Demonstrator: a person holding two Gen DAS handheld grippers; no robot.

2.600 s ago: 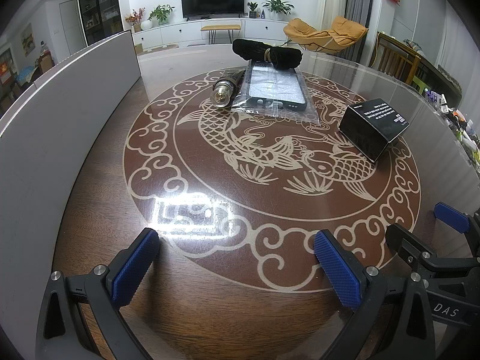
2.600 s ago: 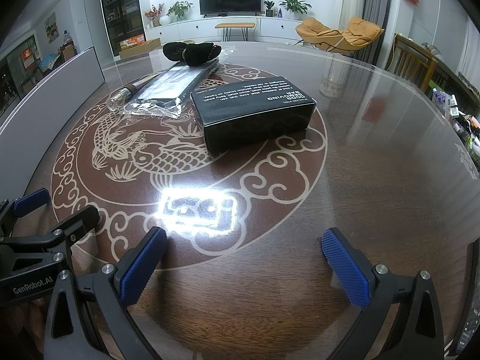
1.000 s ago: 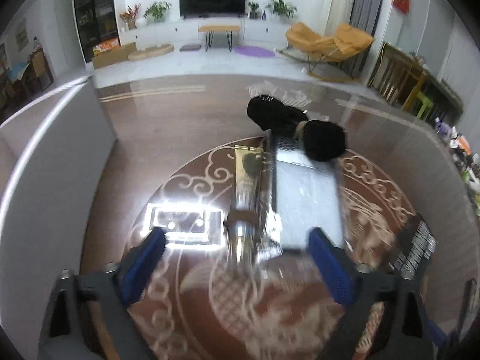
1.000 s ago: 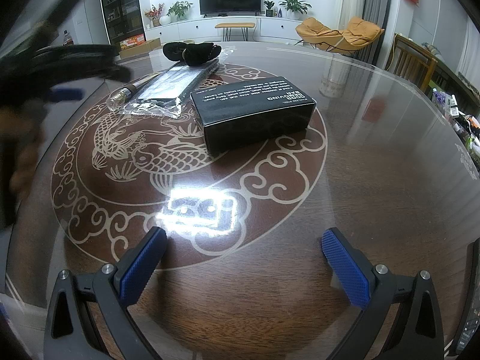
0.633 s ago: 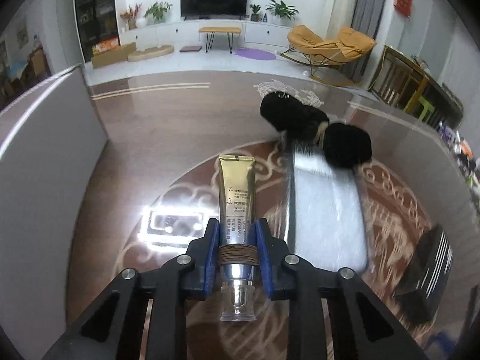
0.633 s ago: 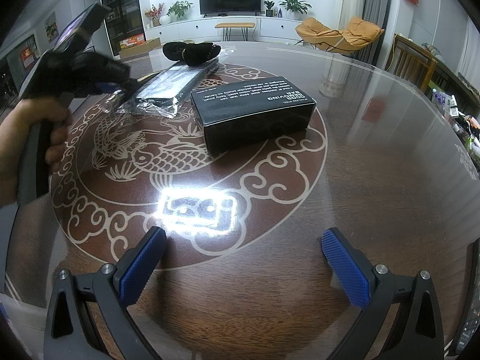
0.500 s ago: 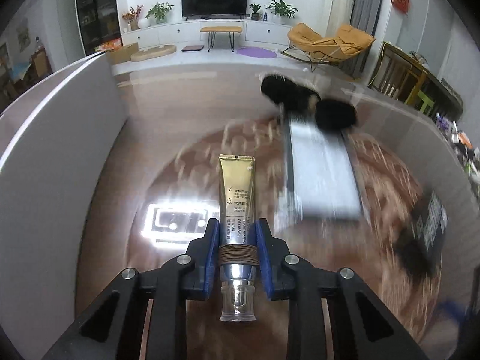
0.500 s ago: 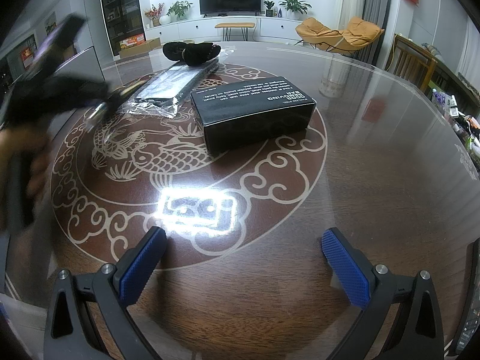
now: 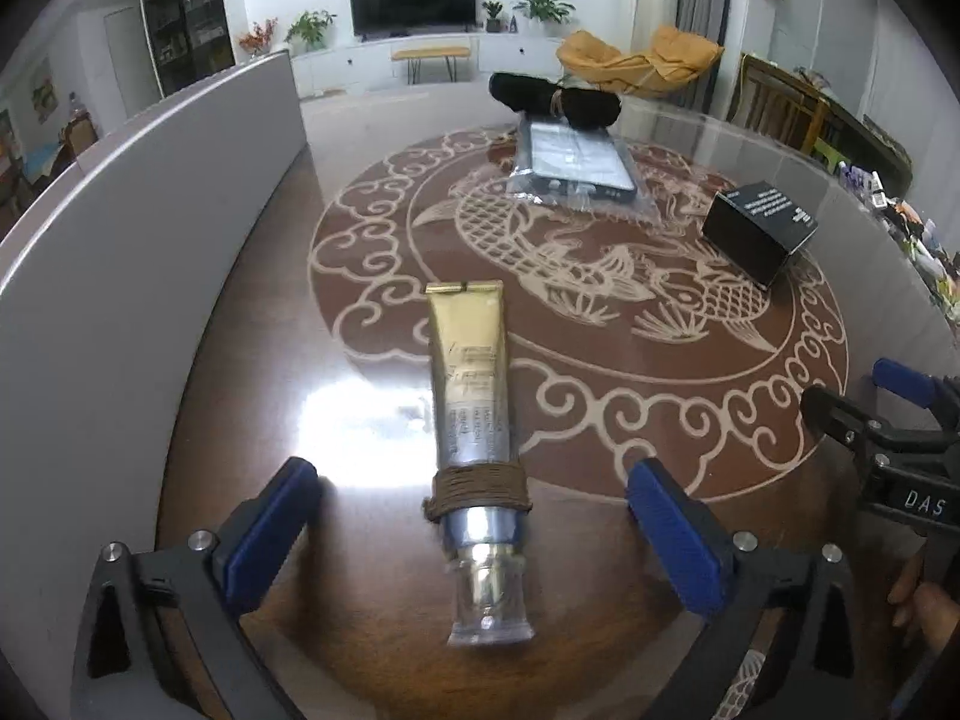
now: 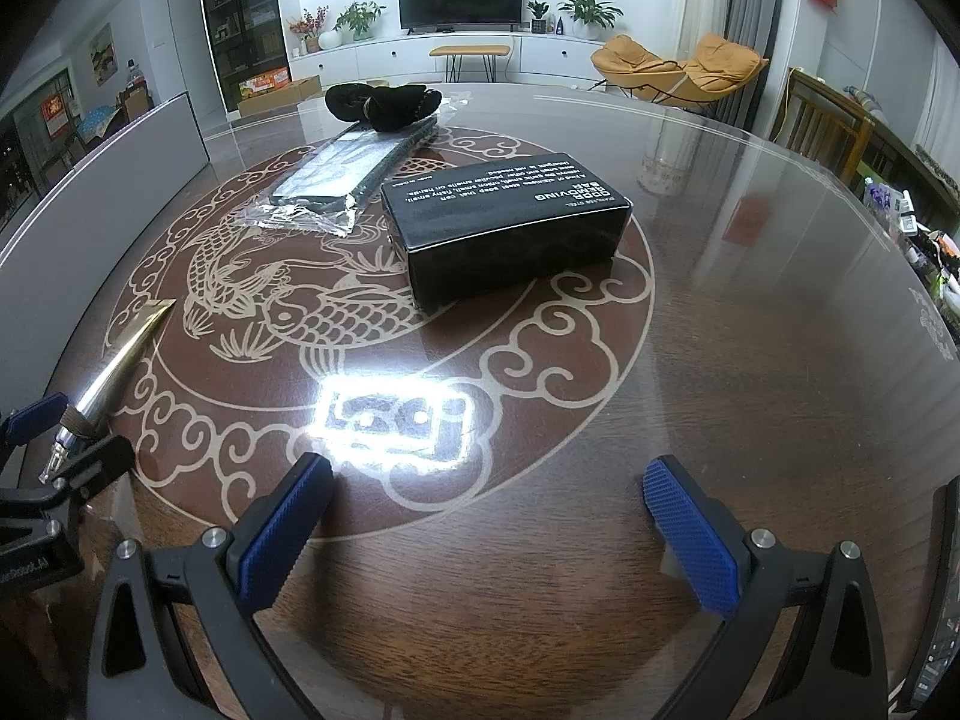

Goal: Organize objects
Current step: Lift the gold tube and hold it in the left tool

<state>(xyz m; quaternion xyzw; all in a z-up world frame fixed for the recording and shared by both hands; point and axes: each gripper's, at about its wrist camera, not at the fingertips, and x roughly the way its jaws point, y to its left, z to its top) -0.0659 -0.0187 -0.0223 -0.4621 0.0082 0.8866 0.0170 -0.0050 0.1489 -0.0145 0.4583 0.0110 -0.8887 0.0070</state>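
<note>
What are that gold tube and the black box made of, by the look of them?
The tube looks like glossy metallic laminate or thin metal: mirror-like sheen, crimped flat end, clear plastic-looking cap, brown cord wound near its neck. The black box looks like matte printed cardboard: sharp folded edges.

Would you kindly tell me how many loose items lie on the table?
4: gold-and-silver tube between the open jaws; bagged dark phone case mid-table; black fuzzy bundle behind it; black printed box right.

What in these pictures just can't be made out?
- Tube: small print, blurred in the left view; in the right view the left gripper hides its cap.
- Black bundle: too far off to identify in either view.
- Clutter at the right edge: cut off, too small.
- Bagged item: glare hides details.
</note>
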